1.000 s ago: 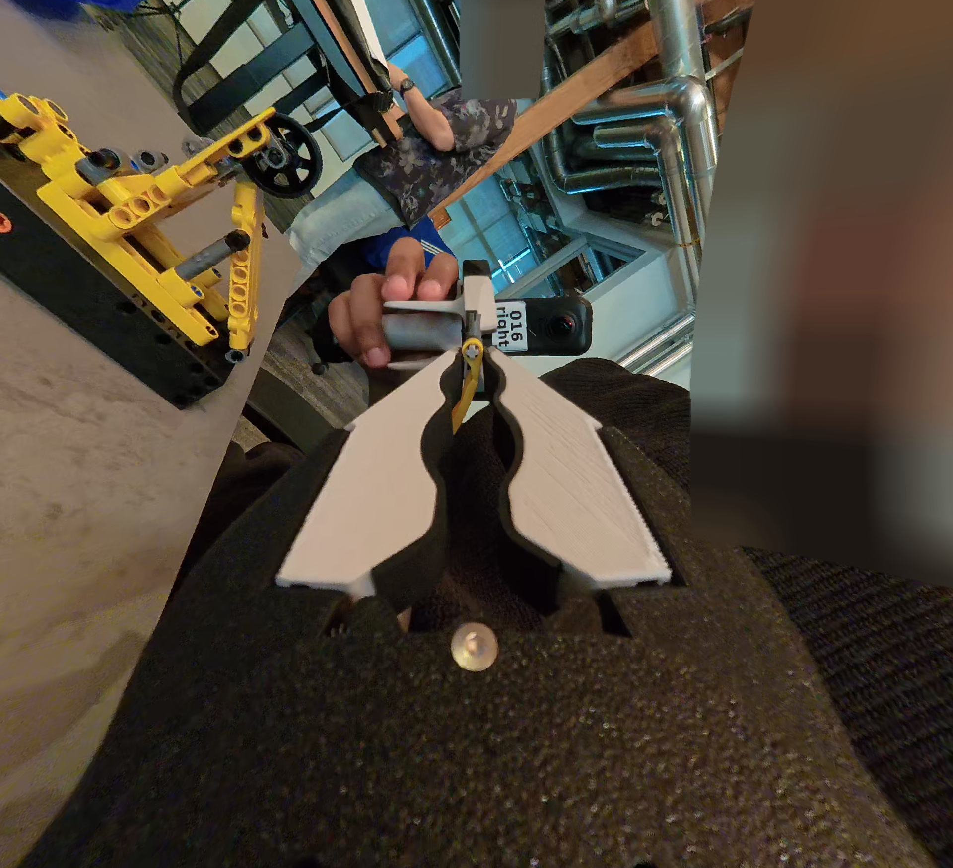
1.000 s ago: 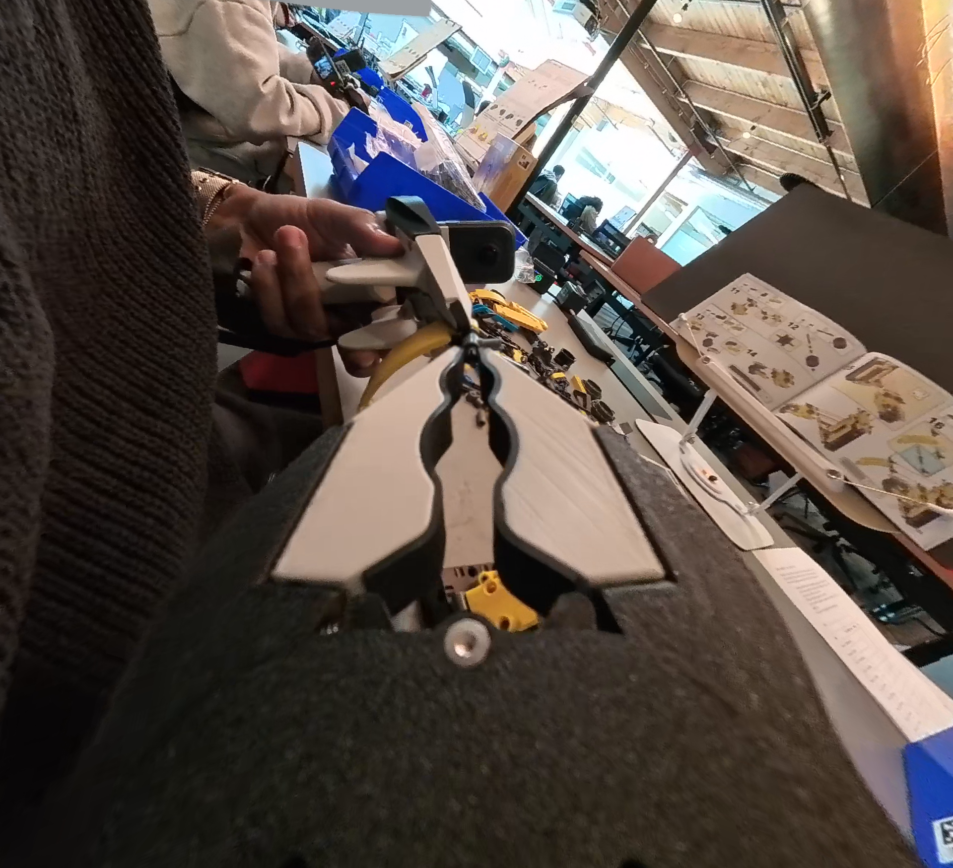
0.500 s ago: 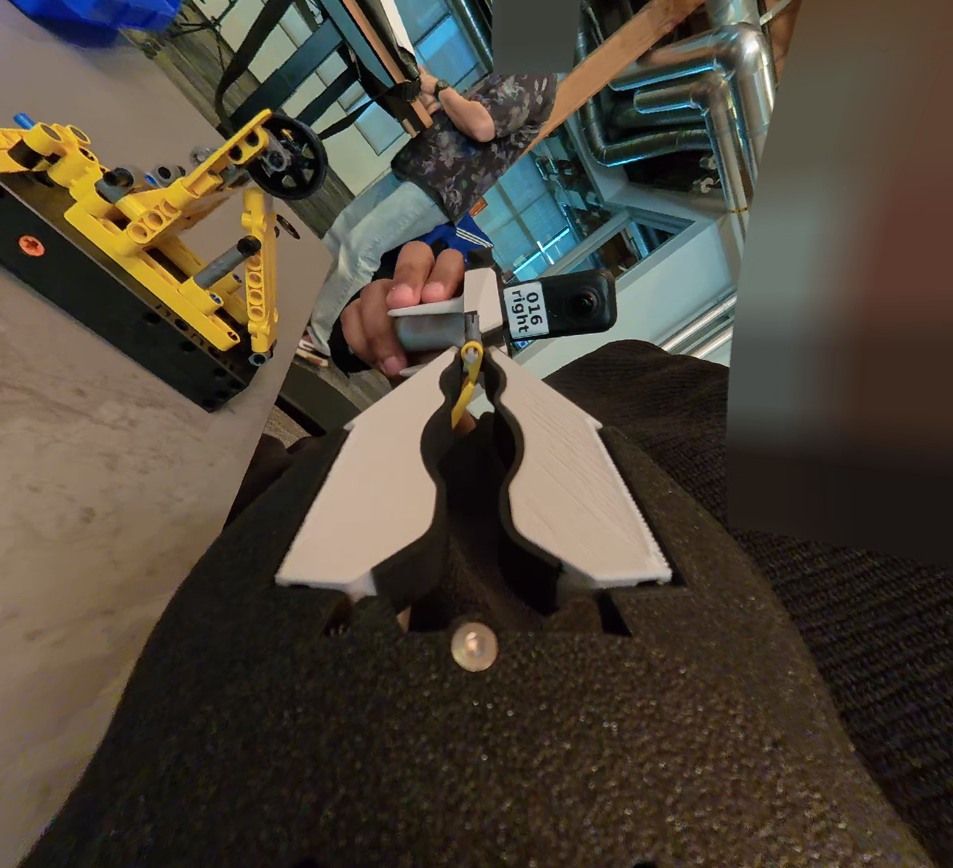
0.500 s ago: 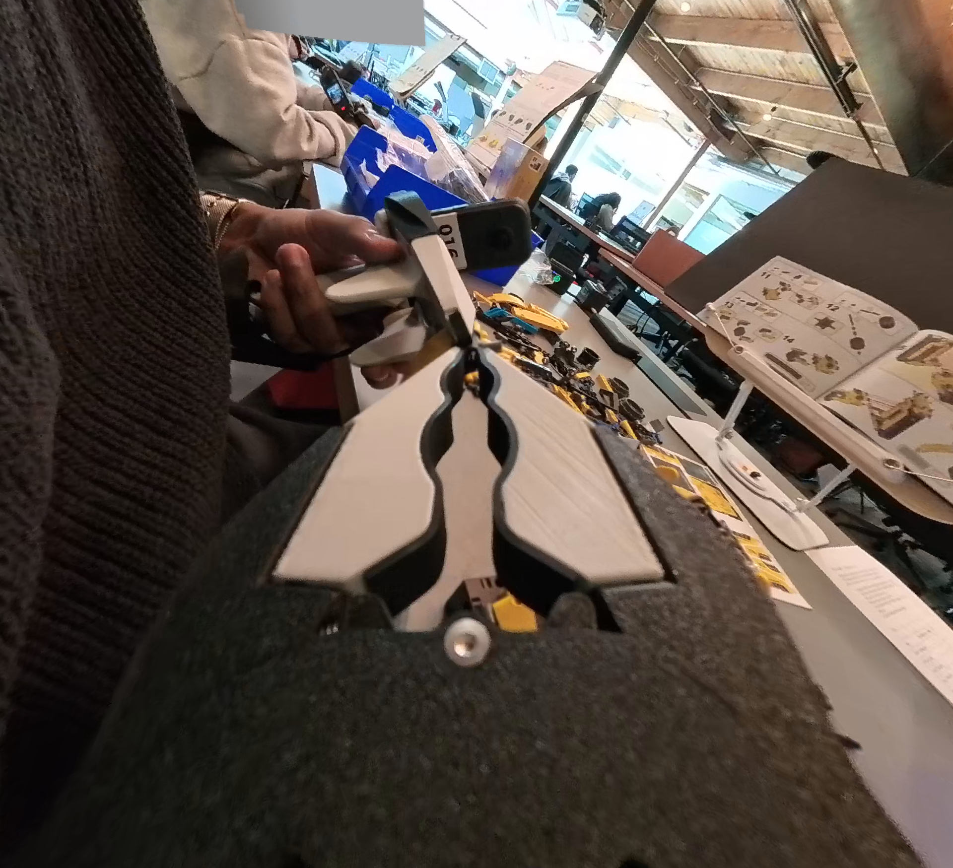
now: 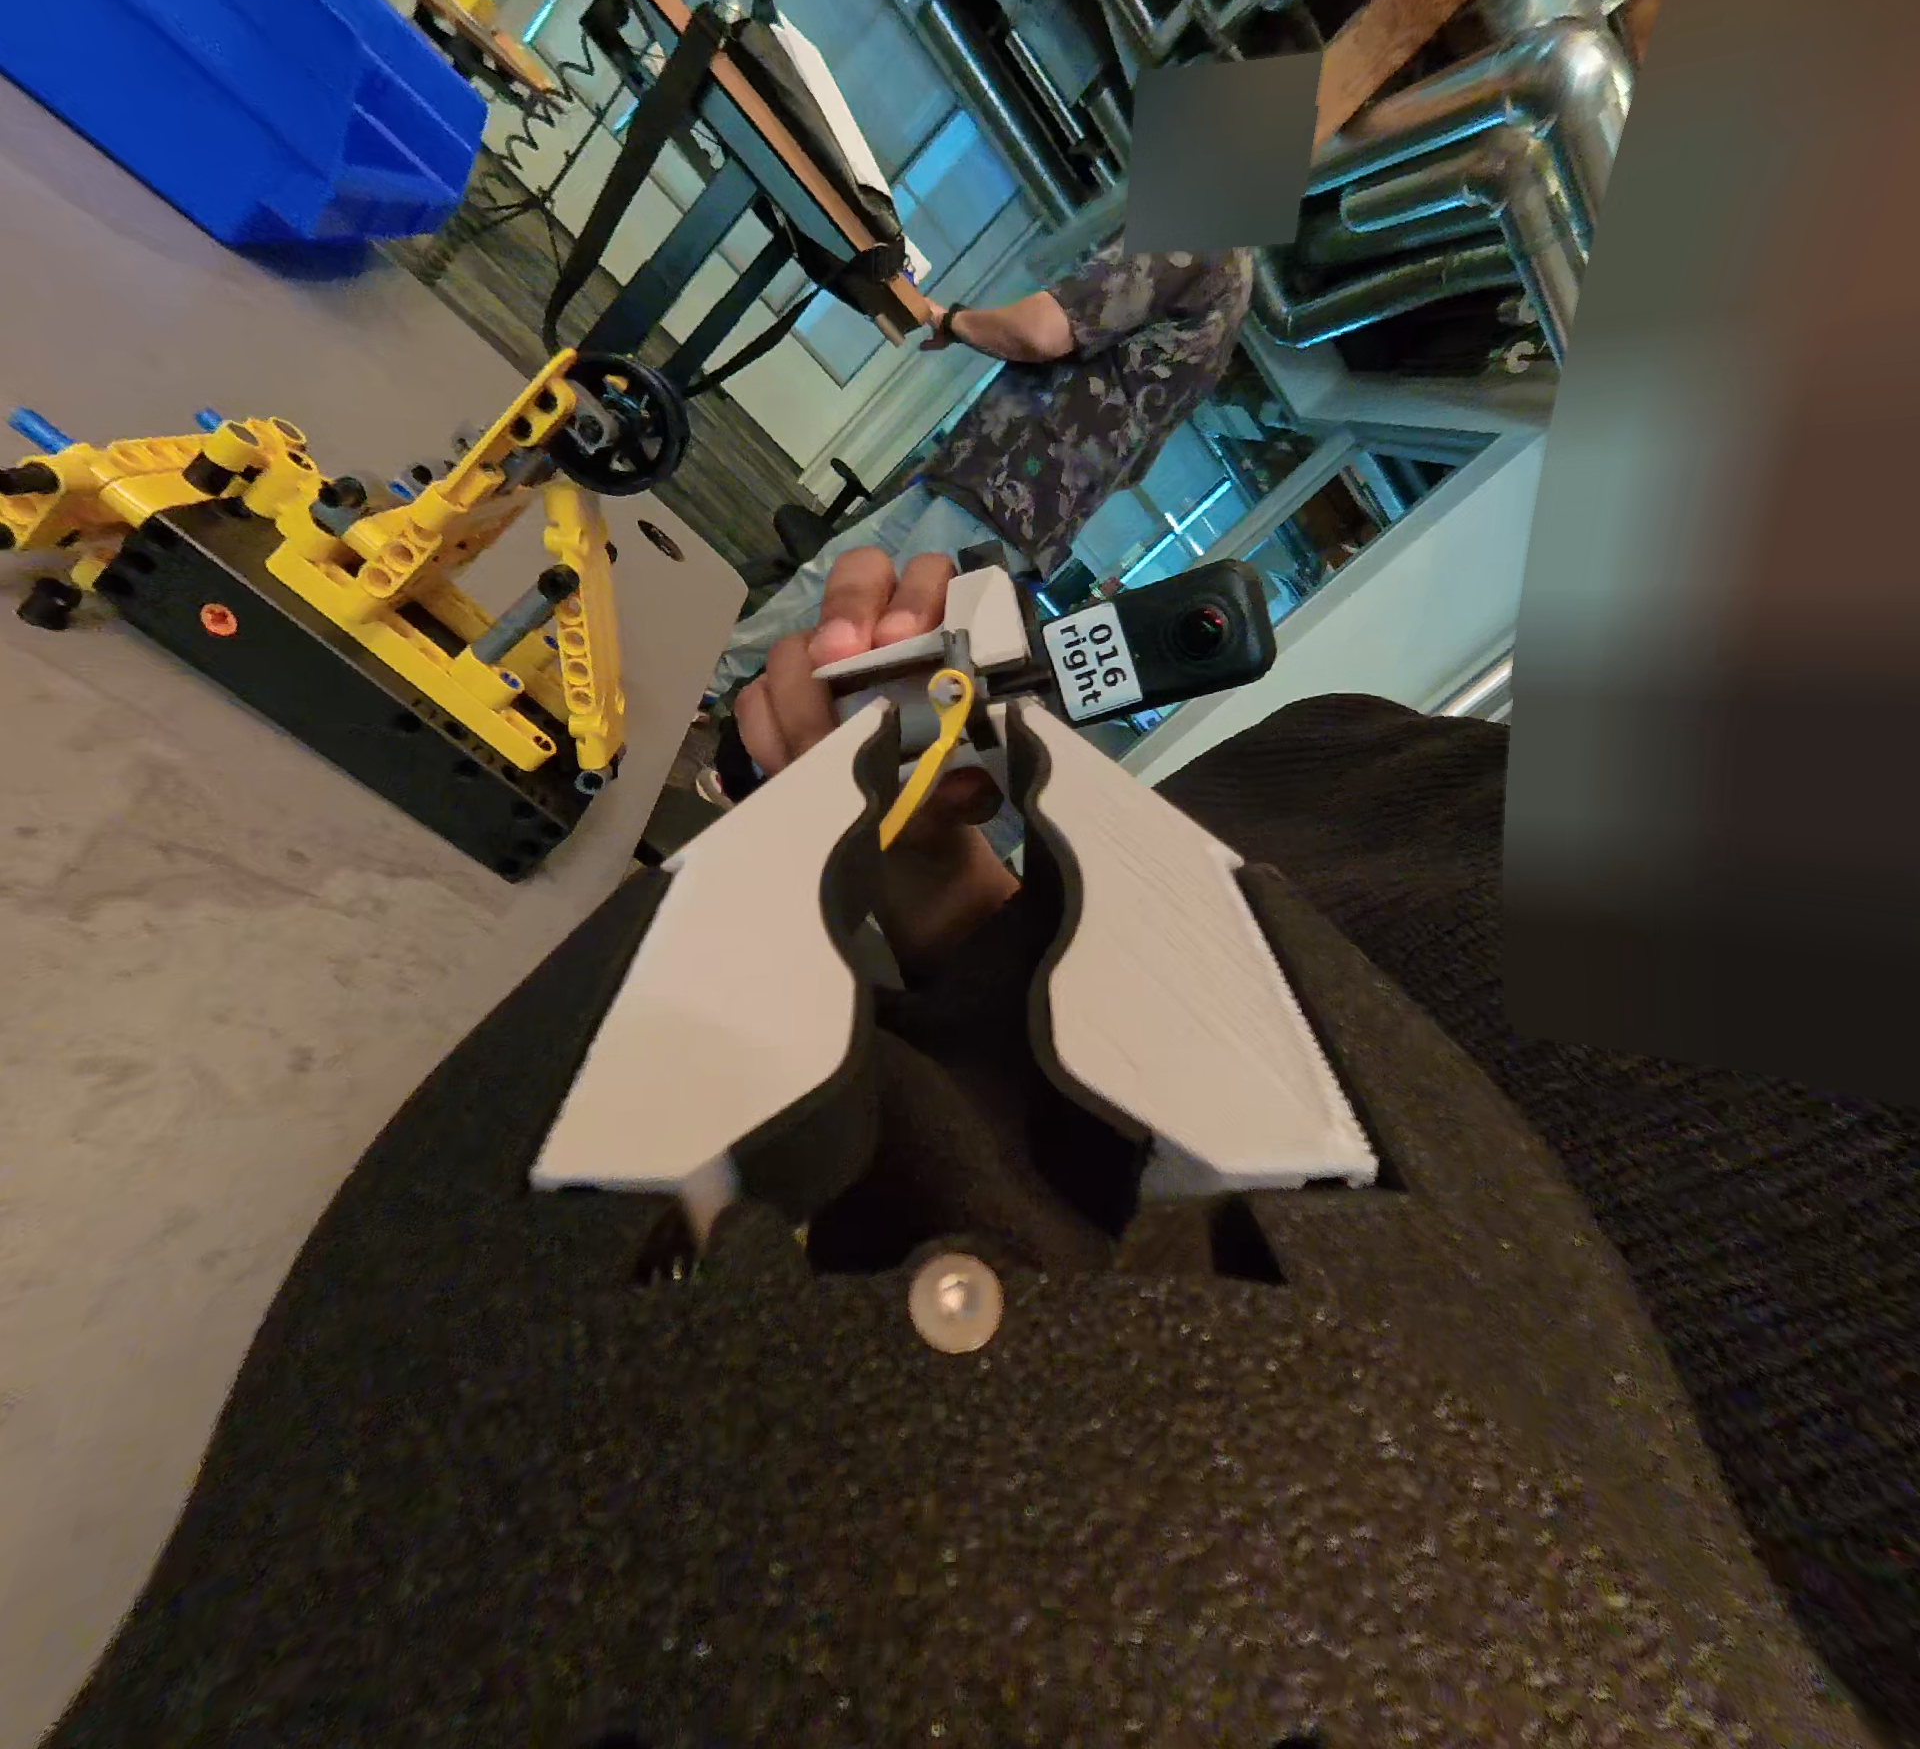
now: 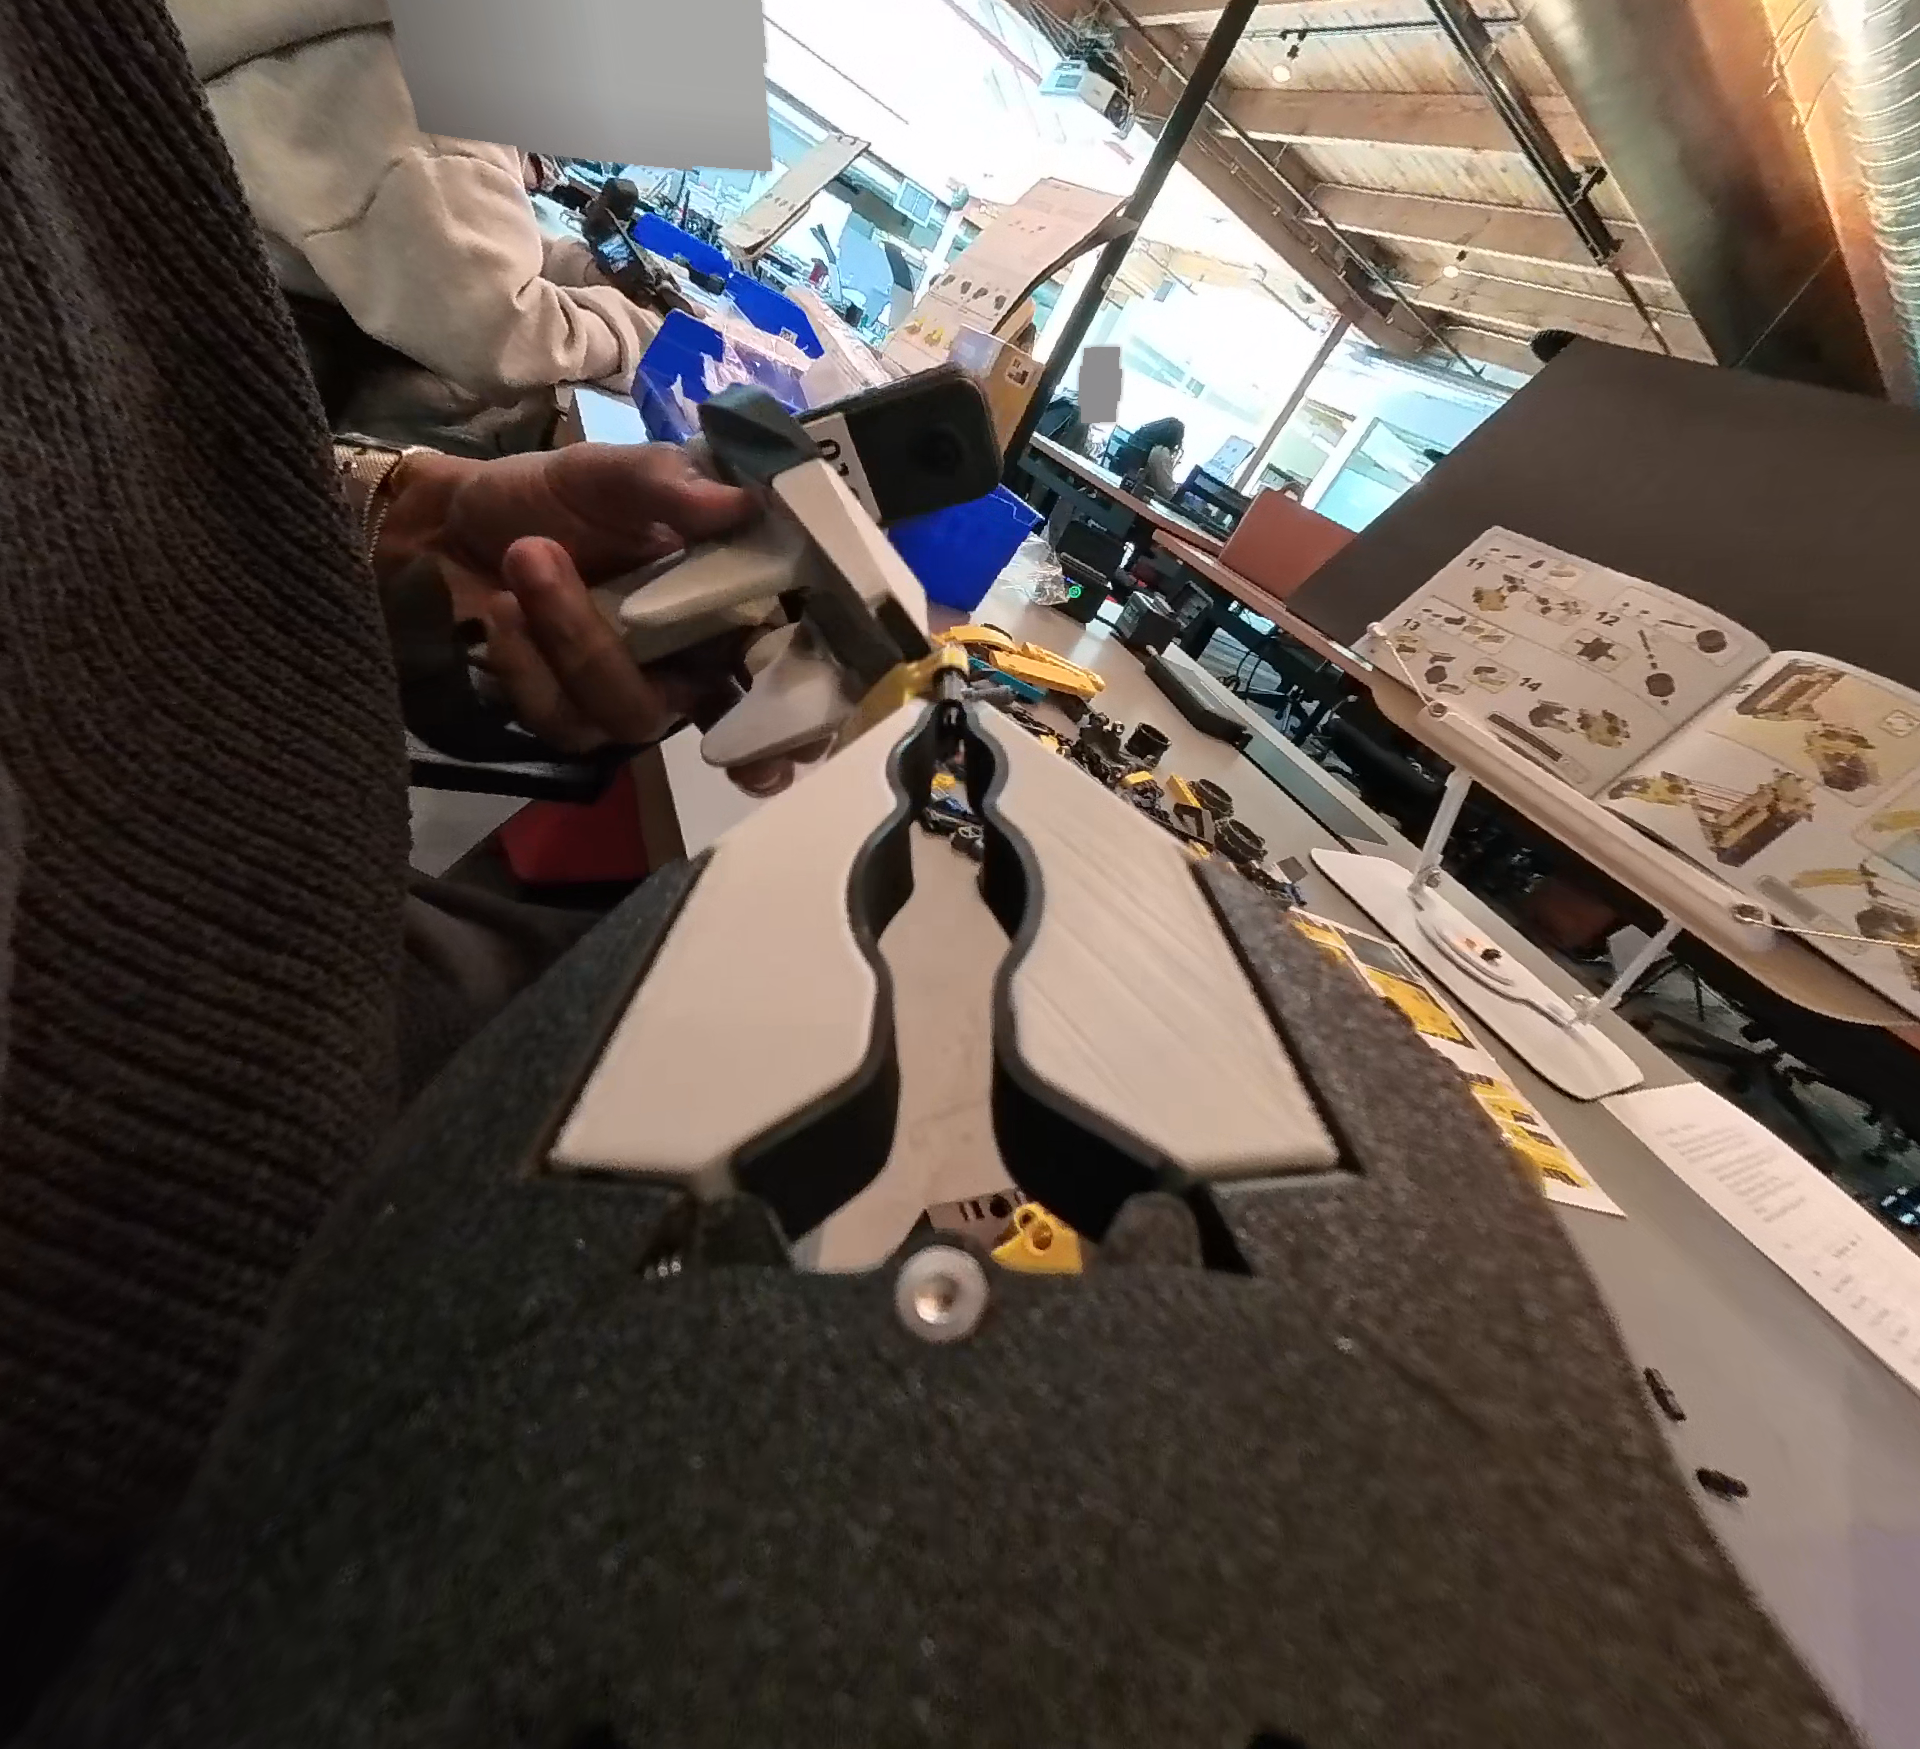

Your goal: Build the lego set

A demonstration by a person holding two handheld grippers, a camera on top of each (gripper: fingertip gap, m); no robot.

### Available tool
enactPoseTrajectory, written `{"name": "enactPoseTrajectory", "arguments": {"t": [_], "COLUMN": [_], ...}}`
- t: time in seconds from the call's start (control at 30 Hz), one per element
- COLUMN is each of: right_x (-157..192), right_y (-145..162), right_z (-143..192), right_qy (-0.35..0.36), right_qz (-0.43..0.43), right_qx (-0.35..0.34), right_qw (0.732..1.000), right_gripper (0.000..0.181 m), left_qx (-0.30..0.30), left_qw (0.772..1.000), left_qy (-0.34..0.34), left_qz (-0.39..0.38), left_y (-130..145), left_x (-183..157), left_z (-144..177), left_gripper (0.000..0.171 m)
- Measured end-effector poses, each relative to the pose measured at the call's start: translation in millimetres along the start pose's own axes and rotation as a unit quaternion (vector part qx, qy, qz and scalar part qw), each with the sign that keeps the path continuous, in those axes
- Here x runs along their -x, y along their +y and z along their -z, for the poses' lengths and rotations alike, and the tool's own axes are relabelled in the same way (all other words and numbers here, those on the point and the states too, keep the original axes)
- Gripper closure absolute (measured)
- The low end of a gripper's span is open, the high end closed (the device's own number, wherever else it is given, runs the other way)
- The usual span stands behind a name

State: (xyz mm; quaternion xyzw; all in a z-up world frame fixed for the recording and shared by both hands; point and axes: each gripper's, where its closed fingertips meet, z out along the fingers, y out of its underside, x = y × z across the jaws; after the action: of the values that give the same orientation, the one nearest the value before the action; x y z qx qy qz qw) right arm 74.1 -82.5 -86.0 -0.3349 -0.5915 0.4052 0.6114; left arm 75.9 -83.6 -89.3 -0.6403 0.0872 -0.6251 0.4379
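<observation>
A thin yellow beam (image 5: 928, 759) hangs between my left gripper's (image 5: 948, 728) spread fingertips without touching either; the left gripper is open. In the right wrist view my right gripper (image 6: 945, 720) is shut on a small dark pin (image 6: 948, 689) that sits in the end hole of the yellow beam (image 6: 891, 689). The two grippers face each other tip to tip, above a lap in dark knit cloth. A hand (image 6: 540, 556) holds the left gripper's handle, and a hand (image 5: 831, 660) holds the right gripper's handle.
A yellow model on a black block (image 5: 343, 598) stands on the grey table (image 5: 156, 972), with a blue bin (image 5: 208, 37) behind. Loose yellow and black parts (image 6: 1143, 764), paper sheets (image 6: 1766, 1232) and an open booklet on a stand (image 6: 1662, 712) lie to the right. People stand and sit nearby. My left and right fingertips are right by each other.
My left gripper has opened and let go of the yellow beam, which now hangs from the right gripper's pin. Both views have swung a little.
</observation>
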Motion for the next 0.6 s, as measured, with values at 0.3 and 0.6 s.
{"name": "enactPoseTrajectory", "arguments": {"t": [0.3, 0.6], "right_x": [1.1, -0.4], "right_y": [-1.2, -5.0], "right_z": [-0.5, 3.4], "right_qy": [-0.001, -0.003], "right_qz": [0.000, -0.004], "right_qx": [-0.007, -0.018], "right_qw": [1.000, 1.000], "right_gripper": [0.177, 0.156], "left_qx": [0.008, 0.006], "left_qw": [1.000, 1.000], "left_qy": [0.002, 0.022], "left_qz": [-0.016, 0.000], "left_y": [2.3, 0.4], "left_x": [-3.0, -8.1], "left_z": [-1.1, -0.1], "left_gripper": [0.168, 0.168]}}
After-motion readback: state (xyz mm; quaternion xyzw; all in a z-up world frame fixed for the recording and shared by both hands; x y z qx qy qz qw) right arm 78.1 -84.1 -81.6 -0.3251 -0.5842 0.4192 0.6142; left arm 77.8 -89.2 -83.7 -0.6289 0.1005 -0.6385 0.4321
